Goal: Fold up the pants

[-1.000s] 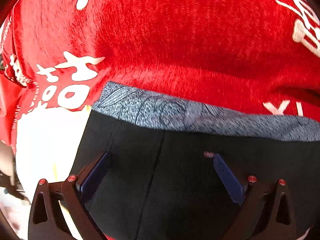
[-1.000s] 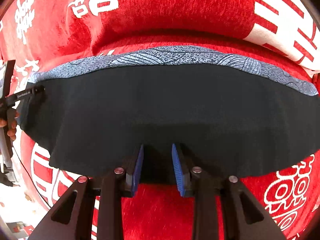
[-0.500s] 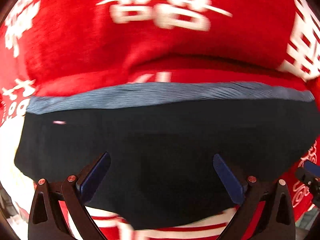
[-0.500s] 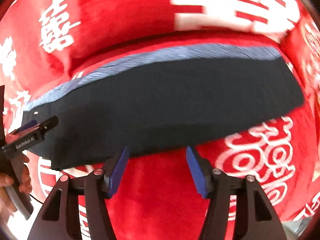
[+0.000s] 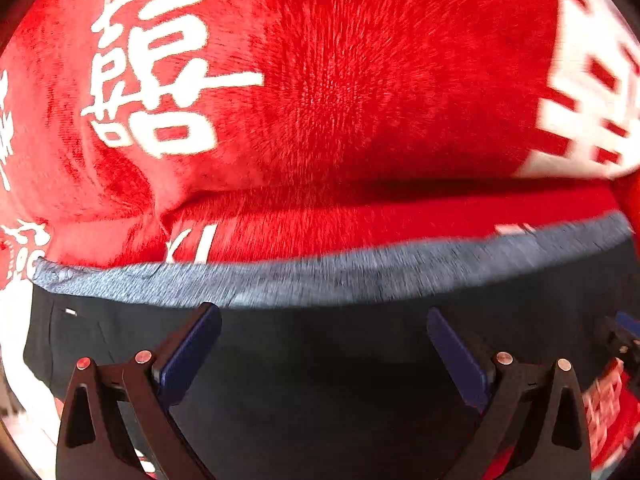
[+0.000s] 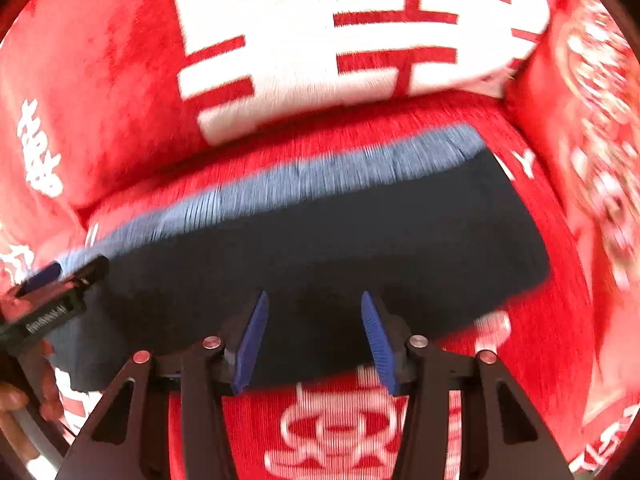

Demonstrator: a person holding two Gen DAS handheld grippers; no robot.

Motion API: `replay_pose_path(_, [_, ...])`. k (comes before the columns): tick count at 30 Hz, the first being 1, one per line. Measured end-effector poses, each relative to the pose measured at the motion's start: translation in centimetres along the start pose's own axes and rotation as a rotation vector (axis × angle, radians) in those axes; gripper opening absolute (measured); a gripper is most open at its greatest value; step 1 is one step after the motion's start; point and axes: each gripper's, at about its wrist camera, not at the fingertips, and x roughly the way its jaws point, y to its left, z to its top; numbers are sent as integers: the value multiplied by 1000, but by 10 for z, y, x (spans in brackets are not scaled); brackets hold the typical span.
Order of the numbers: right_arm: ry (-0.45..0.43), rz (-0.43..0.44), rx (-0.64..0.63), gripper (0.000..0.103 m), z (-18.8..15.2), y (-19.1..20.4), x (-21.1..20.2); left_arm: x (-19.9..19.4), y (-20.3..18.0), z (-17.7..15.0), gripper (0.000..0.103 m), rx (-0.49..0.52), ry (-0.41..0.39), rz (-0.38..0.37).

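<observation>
Black pants (image 5: pixel 320 380) with a grey patterned waistband (image 5: pixel 320 280) lie folded flat on a red blanket (image 5: pixel 340 100). My left gripper (image 5: pixel 320 312) hangs open and wide over the pants just short of the waistband, nothing between its pads. In the right wrist view the pants (image 6: pixel 320 240) run across the middle, waistband (image 6: pixel 280 184) on the far side. My right gripper (image 6: pixel 314 298) is over their near edge with its jaws closing; the pads stand apart and do not press the cloth. The left gripper (image 6: pixel 52 292) shows at the pants' left end.
The red blanket (image 6: pixel 120 100) with large white characters covers the whole surface and rises in a fold behind the pants. A hand (image 6: pixel 16 400) holds the left gripper's handle at the lower left. The right gripper's tip (image 5: pixel 624 332) shows at the right edge of the left wrist view.
The right gripper let go of the pants' near edge, opened wide, then narrowed again and shifted toward their right end. The left gripper slid from the pants' left corner toward the middle, staying open.
</observation>
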Motion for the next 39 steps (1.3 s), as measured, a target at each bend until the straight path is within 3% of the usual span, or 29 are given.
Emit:
replay_pose_path(2, [4, 6, -14, 53, 18, 0, 14, 13, 0, 6, 103, -34, 13, 30])
replay_pose_path(8, [-33, -99, -112, 52, 41, -4, 37, 42, 5, 12, 103, -84, 35, 65])
replay_pose_path(10, [-33, -112, -62, 52, 48, -19, 36, 45, 6, 16, 103, -84, 43, 69])
replay_pose_path(14, [-10, -57, 32, 53, 50, -41, 20, 28, 4, 18, 103, -86, 57, 74])
replay_pose_path(18, [-6, 112, 116, 56, 25, -63, -9, -7, -8, 2, 103, -38, 42, 21])
replay_pose_path(21, [2, 243, 215, 57, -14, -85, -25, -20, -29, -15, 103, 5, 42, -14])
replay_pose_path(23, [-4, 284, 280, 57, -38, -97, -29, -26, -49, -25, 103, 27, 47, -53])
replay_pose_path(27, [-10, 300, 391, 57, -75, -131, -26, -18, -84, -45, 103, 53, 79, -63])
replay_pose_path(31, [-22, 329, 469, 57, -98, -149, -18, -9, -91, -56, 103, 40, 91, -64])
replay_pose_path(36, [-3, 322, 420, 57, -92, -141, -17, -7, -94, -56, 103, 41, 102, -44])
replay_pose_path(39, [16, 331, 423, 57, -89, -157, -29, -15, -104, -55, 103, 56, 108, -14])
